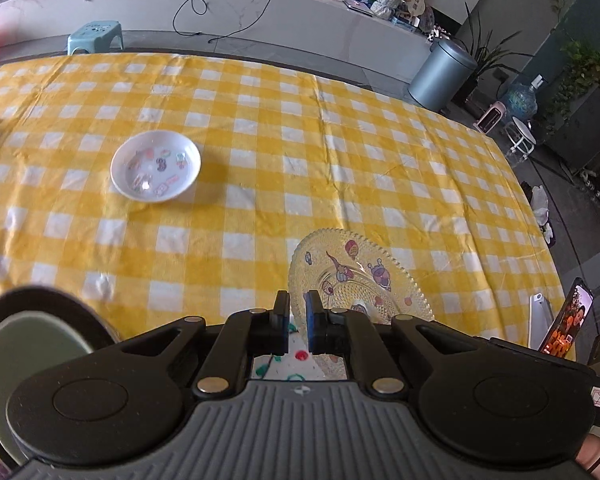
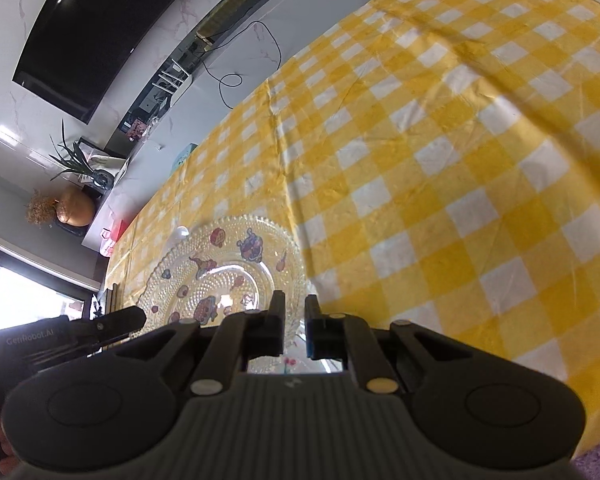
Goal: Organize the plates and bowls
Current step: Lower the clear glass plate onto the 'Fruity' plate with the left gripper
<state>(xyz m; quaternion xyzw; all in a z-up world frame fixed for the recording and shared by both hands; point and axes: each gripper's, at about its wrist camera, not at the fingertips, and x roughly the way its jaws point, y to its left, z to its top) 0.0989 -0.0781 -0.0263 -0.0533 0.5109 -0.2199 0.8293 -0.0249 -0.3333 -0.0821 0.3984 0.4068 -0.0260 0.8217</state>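
A table (image 1: 260,128) covered in a yellow and white checked cloth holds the dishes, which are not yet gathered together. A clear glass plate (image 1: 360,276) with cartoon stickers is tilted up off the cloth near the table's near edge, carried between both tools. The left tongs (image 1: 298,320) are pressed nearly together, pinching the plate's rim on one side. The right tongs (image 2: 294,320) pinch the rim of the same glass plate (image 2: 220,264) on the other side.

A small white saucer (image 1: 156,166) with stickers sits alone toward the far left part of the table, well apart from the glass plate. At the near left corner, a pale green dish rests on a dark plate (image 1: 40,344), which looks like the start of a stack.

By my judgement the task is midway: the glass plate is in transit and the saucer is untouched.
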